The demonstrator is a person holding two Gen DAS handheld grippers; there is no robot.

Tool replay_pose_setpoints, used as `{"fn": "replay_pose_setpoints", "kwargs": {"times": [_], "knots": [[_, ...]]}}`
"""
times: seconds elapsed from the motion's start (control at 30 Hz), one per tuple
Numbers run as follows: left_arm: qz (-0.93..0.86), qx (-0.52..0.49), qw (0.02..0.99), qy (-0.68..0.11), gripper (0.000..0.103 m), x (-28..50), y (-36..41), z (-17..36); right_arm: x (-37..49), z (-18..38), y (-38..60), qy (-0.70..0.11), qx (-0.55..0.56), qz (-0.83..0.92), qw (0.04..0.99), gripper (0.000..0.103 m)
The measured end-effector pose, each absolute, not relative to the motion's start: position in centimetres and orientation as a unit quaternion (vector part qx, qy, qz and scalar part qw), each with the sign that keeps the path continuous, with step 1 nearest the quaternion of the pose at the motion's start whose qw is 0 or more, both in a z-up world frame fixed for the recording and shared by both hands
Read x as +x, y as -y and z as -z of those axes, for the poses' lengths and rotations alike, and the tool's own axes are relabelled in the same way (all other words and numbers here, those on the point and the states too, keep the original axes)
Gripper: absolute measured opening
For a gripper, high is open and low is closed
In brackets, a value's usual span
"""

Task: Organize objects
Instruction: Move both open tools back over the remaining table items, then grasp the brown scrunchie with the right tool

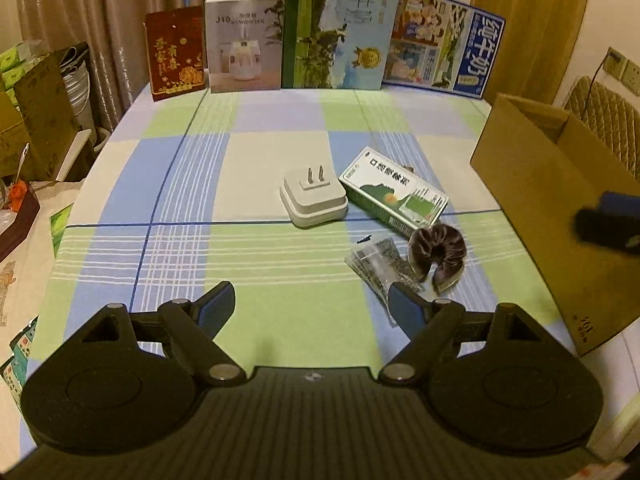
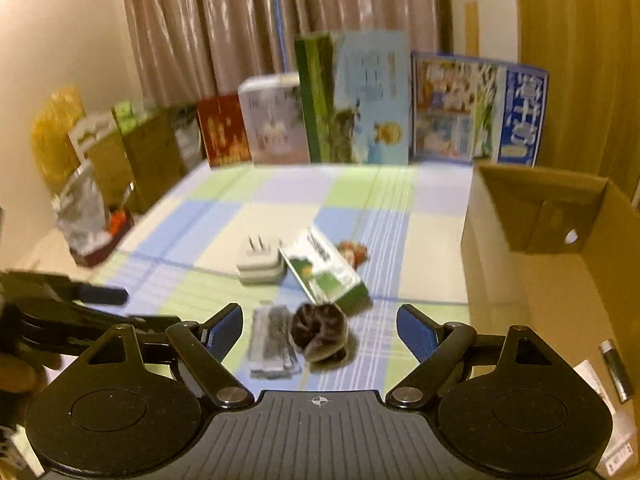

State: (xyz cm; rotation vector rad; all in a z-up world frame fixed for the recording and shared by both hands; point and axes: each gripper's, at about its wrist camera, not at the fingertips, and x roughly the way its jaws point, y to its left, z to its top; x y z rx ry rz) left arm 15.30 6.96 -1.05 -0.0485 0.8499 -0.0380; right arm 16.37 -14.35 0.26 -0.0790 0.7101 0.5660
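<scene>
Looking along my left jaws (image 1: 310, 312), I find them spread wide with nothing between the blue ribbed pads. On the checked cloth of the surface (image 1: 180, 184) lie a white plug adapter (image 1: 314, 200) with two flat metal prongs up, a glossy green and white carton (image 1: 394, 194) just beside it, a crinkly clear packet (image 1: 380, 266) and a dark velvety scrunchie (image 1: 438, 254) curled in a ring, touching the packet. The open cardboard box (image 1: 556, 216) stands at the right, with my other jaws' tip blurred in front of its wall.

From my right jaws (image 2: 320, 334), also released and empty, the scrunchie (image 2: 320, 332) and packet (image 2: 272, 340) sit nearly between the pads. The box (image 2: 560, 280) is beside them, a small dark tube (image 2: 618, 370) already lying inside.

My worry: the soft scrunchie could squash and slip, or I might pinch the thin, slippery packet together with it, since they touch. The smooth plastic adapter would likely slide if grabbed by its rounded edges.
</scene>
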Motion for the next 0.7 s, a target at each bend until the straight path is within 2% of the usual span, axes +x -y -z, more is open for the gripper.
{"fn": "replay_pose_setpoints", "kwargs": {"times": [0.27, 0.47, 0.63, 0.7], "knots": [[0.036, 0.008, 0.904, -0.426, 0.081, 17.5, -5.9, 2.5, 20.6, 5.0, 12.8, -0.4, -0.068, -0.272, 0.872, 0.063], [0.035, 0.006, 0.902, -0.431, 0.081, 18.9, -6.1, 3.1, 22.3, 7.3, 11.0, -0.416, -0.093, -0.289, 0.857, 0.058], [0.031, -0.004, 0.898, -0.439, 0.081, 19.7, -6.4, 4.0, 23.4, 8.2, 10.7, -0.433, -0.088, -0.282, 0.852, 0.038], [0.033, -0.005, 0.897, -0.44, 0.081, 19.9, -6.3, 4.1, 23.7, 8.2, 10.6, -0.438, -0.084, -0.281, 0.85, 0.025]]}}
